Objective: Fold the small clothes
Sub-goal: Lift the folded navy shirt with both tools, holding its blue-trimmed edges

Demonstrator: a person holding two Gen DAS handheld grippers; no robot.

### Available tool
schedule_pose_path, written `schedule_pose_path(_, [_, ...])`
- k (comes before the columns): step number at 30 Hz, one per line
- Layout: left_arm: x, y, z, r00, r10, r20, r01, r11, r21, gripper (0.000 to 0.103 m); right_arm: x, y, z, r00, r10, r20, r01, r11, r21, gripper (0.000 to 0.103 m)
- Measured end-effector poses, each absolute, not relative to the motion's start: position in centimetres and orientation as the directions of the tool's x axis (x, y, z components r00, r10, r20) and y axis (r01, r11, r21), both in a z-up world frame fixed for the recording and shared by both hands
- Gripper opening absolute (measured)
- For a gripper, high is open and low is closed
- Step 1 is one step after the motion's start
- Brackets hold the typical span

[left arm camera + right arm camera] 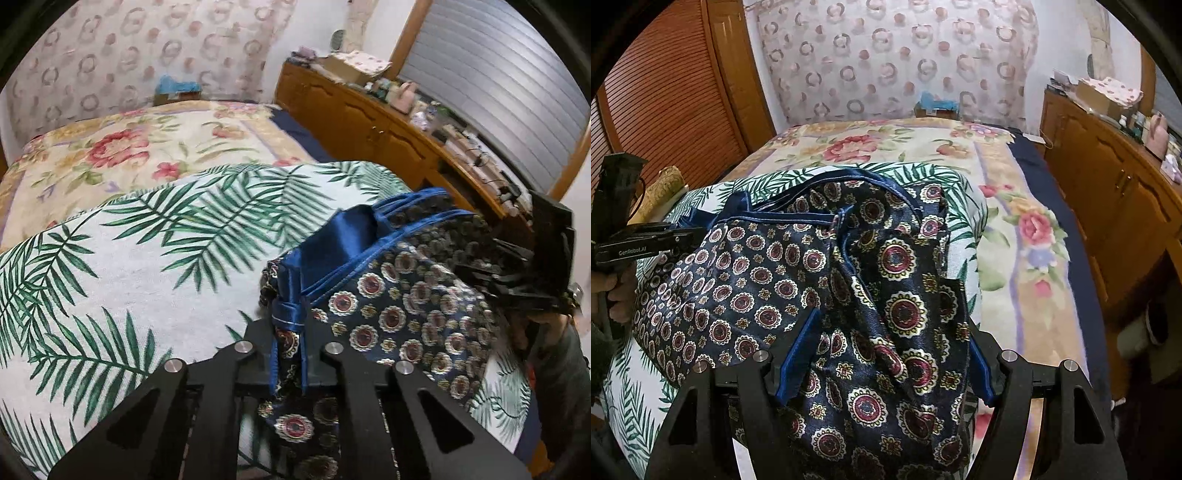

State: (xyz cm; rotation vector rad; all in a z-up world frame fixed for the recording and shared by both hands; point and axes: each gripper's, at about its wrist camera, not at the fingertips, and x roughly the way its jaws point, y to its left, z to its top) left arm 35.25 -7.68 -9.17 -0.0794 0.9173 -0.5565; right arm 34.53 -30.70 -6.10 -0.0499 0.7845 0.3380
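Note:
A small navy garment with red-and-cream medallions and blue satin trim lies bunched on a white palm-leaf towel on the bed. My left gripper is shut on its blue-trimmed edge, and the cloth hangs down between the fingers. In the right wrist view the garment drapes over my right gripper, which is shut on a fold of it; the fingertips are hidden under cloth. The right gripper shows in the left wrist view, and the left gripper in the right wrist view.
The towel covers a floral bedspread. A wooden sideboard crowded with small items runs along the right of the bed. A wooden louvred door stands at the left. A patterned hanging covers the back wall.

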Motion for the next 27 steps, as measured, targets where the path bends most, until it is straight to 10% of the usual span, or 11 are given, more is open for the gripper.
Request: schedule_pose_path(27, [32.3,-3.9,-9.5,0.518,-0.465,-0.718,0.376,0.878,-0.298,0.007,38.9,-29.4,-6.1,0.651,0.275,-0.707,-0.342,0.938,0.049,0.08])
